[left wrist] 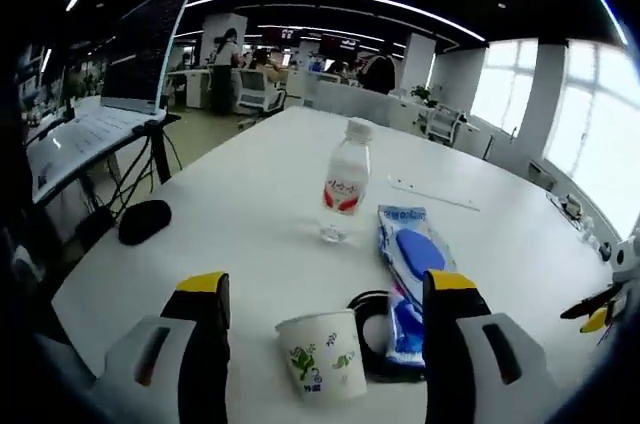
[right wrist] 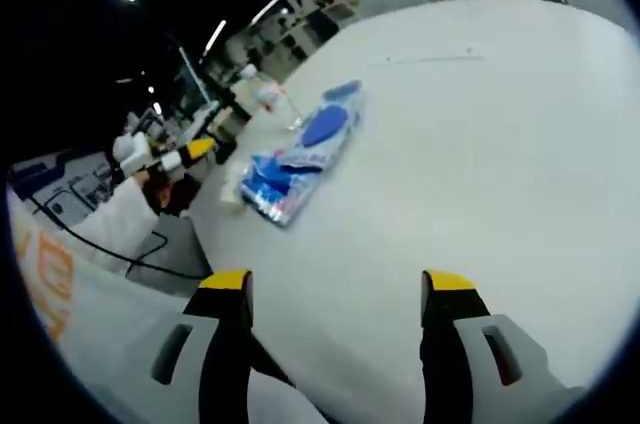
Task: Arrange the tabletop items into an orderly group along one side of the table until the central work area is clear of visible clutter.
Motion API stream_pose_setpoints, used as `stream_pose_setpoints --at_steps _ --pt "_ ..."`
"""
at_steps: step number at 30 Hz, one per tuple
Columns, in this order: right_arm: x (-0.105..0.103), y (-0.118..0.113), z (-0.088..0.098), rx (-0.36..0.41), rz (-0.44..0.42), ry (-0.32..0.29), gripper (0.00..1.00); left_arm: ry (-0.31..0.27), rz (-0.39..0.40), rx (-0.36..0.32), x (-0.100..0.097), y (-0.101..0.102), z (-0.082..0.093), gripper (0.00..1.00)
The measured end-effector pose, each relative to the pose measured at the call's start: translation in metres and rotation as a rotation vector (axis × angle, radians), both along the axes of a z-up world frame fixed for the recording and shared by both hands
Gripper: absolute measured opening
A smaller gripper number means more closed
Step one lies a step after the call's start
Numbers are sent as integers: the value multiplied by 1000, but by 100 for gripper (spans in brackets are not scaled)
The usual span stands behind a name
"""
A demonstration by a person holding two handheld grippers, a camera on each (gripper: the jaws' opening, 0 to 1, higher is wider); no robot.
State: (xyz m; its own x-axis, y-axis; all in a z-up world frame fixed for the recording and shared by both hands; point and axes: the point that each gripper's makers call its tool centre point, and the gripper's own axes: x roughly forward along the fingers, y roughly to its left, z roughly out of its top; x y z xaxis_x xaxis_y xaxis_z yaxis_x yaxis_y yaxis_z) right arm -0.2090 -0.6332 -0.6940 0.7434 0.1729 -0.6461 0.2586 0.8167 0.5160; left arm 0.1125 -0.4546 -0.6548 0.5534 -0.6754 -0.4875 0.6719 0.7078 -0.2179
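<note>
In the left gripper view we note, from left to right, a black mouse (left wrist: pixel 144 221) near the table's (left wrist: pixel 250 194) left edge, then the left gripper (left wrist: pixel 325 309) with its jaws spread wide, gripping nothing. Between those jaws stands a white paper cup (left wrist: pixel 320 356) printed with green and blue figures; its contents cannot be seen. Beyond it a clear water bottle (left wrist: pixel 345 182) stands upright, white-capped, with a red and white label whose writing we cannot read. A blue and white packet (left wrist: pixel 408 274) lies right of the bottle, one end resting on a black round object (left wrist: pixel 372 344) beside the cup.

In the right gripper view the right gripper (right wrist: pixel 335 319) is likewise spread, empty, over bare table.
</note>
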Motion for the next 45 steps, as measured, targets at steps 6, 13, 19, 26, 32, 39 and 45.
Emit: stream_pose_setpoints --at_steps 6,13,19,26,32,39,45 --pt "-6 11 -6 10 28 17 67 16 12 33 -11 27 -4 80" --pt "-9 13 -7 22 34 24 67 79 36 23 -20 33 -23 78" --pt "-13 10 -6 19 40 25 67 71 8 9 -21 11 -18 77" --pt "-8 -12 3 -34 64 24 68 70 -23 -17 -13 -12 -16 75" --pt "10 -54 26 -128 114 -3 70 95 -57 -52 -23 -30 -18 74" --pt "26 -86 50 -231 241 -5 70 115 -81 -63 -40 -35 -17 71" --pt "49 -124 71 -371 338 18 67 151 -89 -98 -65 -50 -7 61"
